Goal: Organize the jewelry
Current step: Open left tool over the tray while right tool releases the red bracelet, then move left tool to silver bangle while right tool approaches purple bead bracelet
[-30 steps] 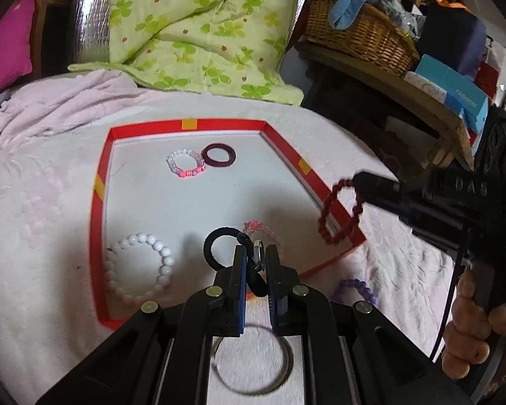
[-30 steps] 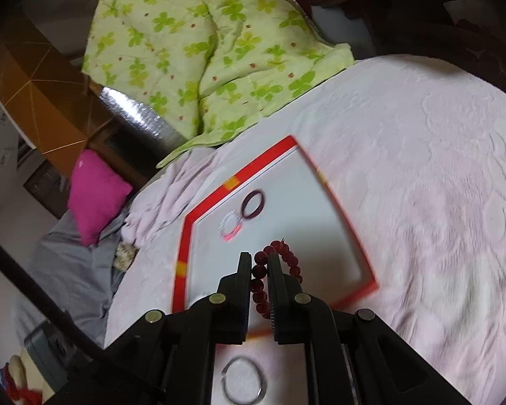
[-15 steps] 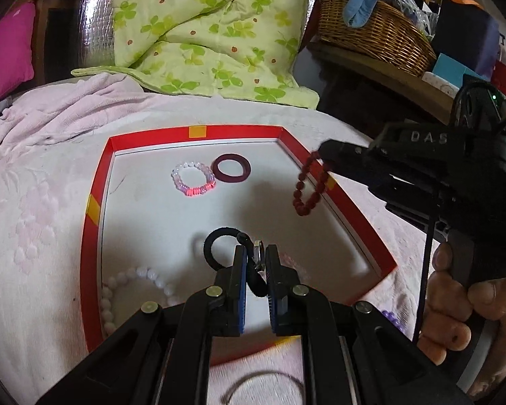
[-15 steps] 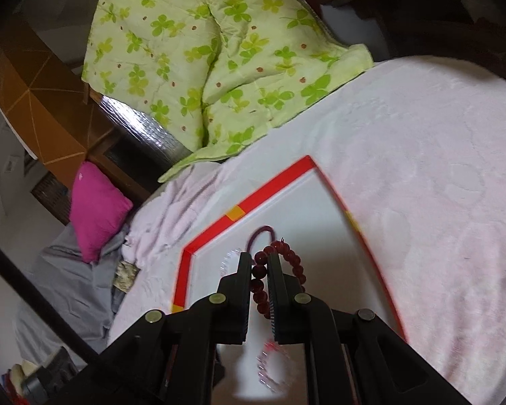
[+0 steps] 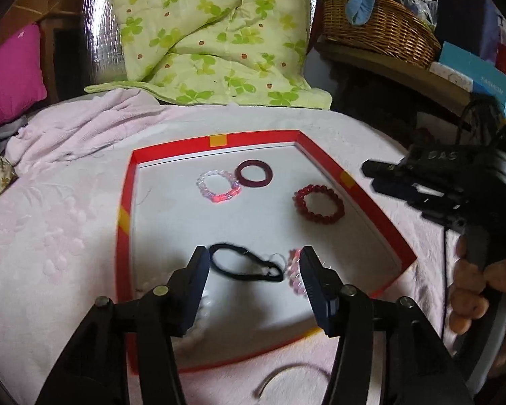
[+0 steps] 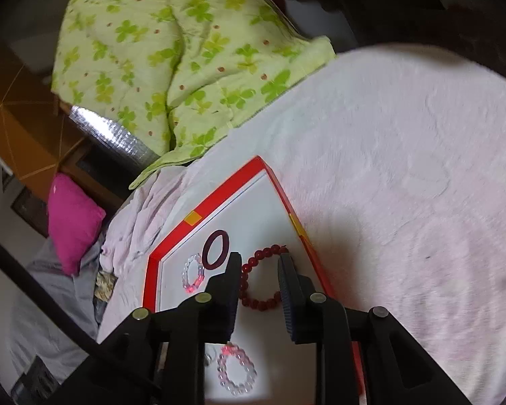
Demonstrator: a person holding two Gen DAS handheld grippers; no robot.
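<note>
A white tray with a red rim (image 5: 253, 138) (image 6: 219, 199) lies on the pink bedspread. My left gripper (image 5: 253, 263) is opening, and a black hair tie (image 5: 246, 266) lies on the tray between its fingers, free of both pads. A red bead bracelet (image 5: 318, 204) (image 6: 258, 298) lies near the tray's right edge. My right gripper (image 6: 259, 266) (image 5: 371, 177) is opening just above it, and the pads do not press on it. Also in the tray are a clear pink bracelet (image 5: 219, 187) (image 6: 193, 275), a dark maroon ring (image 5: 254, 173) (image 6: 214, 249) and another pink bracelet (image 5: 295, 276) (image 6: 236, 371).
A metal bangle (image 5: 286, 374) lies on the bedspread in front of the tray. White beads (image 5: 204, 303) show behind my left finger. A green clover quilt (image 5: 212, 40) is heaped behind the tray, and a wicker basket (image 5: 377, 37) sits on a shelf at the right. A hand (image 5: 472, 290) holds the right gripper.
Both grippers have parted their jaws. The black hair tie has dropped from the left one onto the tray, and the red bead bracelet from the right one. The right gripper has pulled back to the right.
</note>
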